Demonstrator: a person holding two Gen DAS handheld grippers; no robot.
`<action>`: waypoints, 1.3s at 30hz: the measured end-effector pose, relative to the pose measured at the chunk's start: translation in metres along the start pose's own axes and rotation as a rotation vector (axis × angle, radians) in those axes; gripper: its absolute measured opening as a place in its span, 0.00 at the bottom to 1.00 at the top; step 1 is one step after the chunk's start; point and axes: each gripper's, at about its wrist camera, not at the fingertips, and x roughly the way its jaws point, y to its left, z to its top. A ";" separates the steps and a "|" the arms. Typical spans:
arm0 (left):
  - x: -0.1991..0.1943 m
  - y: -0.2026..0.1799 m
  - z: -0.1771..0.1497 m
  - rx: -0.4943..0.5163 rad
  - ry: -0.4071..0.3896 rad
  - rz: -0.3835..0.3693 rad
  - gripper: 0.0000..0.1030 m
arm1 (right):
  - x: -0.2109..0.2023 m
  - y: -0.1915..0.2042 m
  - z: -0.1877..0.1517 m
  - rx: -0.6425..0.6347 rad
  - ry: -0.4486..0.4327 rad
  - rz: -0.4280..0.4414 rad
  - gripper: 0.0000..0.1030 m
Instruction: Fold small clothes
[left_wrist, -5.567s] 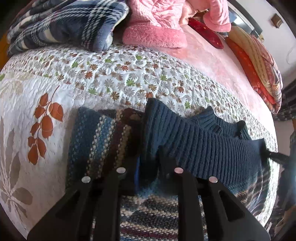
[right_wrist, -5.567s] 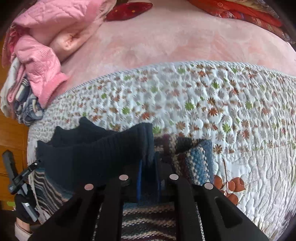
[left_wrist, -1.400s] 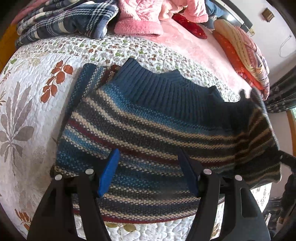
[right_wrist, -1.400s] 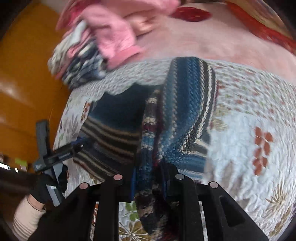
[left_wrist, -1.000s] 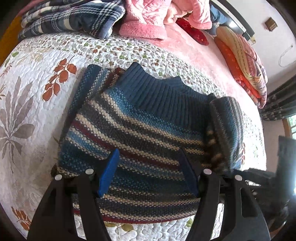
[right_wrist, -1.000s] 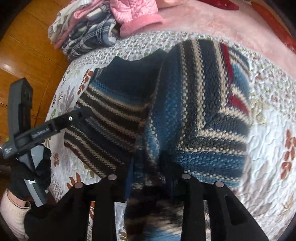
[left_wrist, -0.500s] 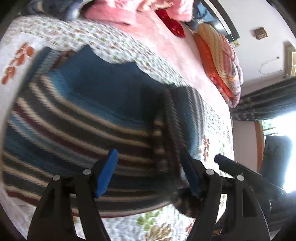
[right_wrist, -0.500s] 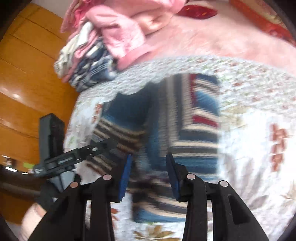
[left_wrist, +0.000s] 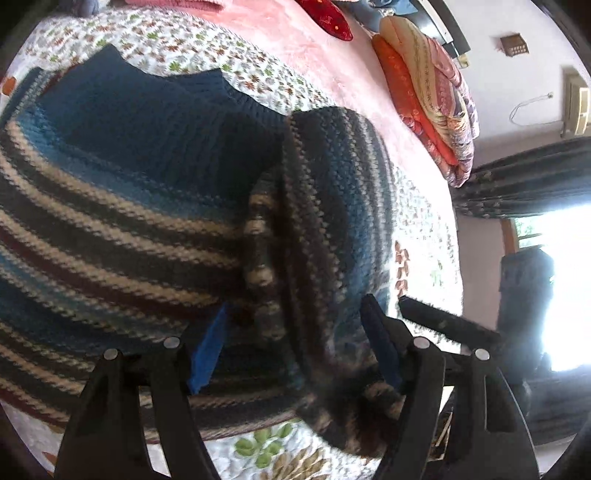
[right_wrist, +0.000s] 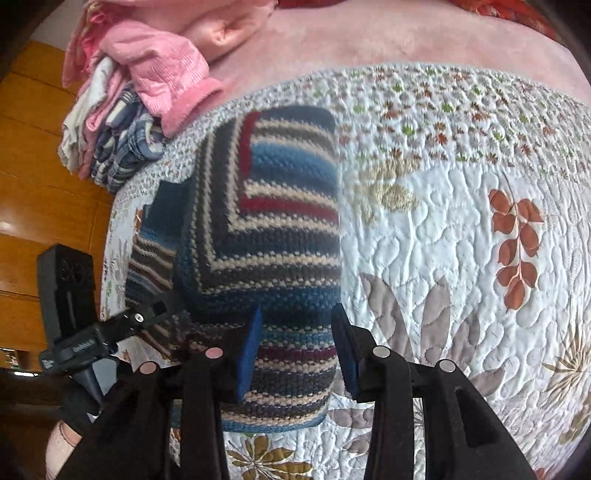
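Note:
A striped knit sweater (left_wrist: 110, 221) with a navy ribbed collar (left_wrist: 147, 110) lies flat on the floral quilt (right_wrist: 443, 258). Its right side is folded over the body as a striped flap (left_wrist: 332, 206). In the right wrist view the folded sweater (right_wrist: 280, 229) shows stripes meeting at an angle. My left gripper (left_wrist: 295, 332) is open and hovers low over the flap's near end. My right gripper (right_wrist: 297, 343) is open above the sweater's near edge, with nothing pinched between its blue pads. The left gripper (right_wrist: 110, 332) appears at the sweater's left, held by a gloved hand.
Pink and plaid clothes (right_wrist: 147, 74) are piled at the far left of the bed. A pink sheet (right_wrist: 369, 37) covers the far side, with stacked red and orange bedding (left_wrist: 424, 92). The wooden floor (right_wrist: 37, 184) lies left of the bed's edge. Bare quilt spreads to the right.
My right gripper carried the sweater's side across onto the body, then let go and opened. My left gripper, open throughout, swung right toward the folded flap.

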 end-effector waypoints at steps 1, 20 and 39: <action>0.003 -0.002 0.000 -0.004 0.003 -0.012 0.69 | 0.003 0.001 -0.001 -0.006 0.007 -0.004 0.39; 0.030 -0.038 0.009 0.080 0.002 -0.074 0.21 | 0.018 0.021 -0.006 -0.072 0.055 -0.026 0.44; -0.080 0.005 0.023 0.052 -0.180 -0.100 0.19 | 0.006 0.037 -0.005 -0.085 0.024 0.095 0.50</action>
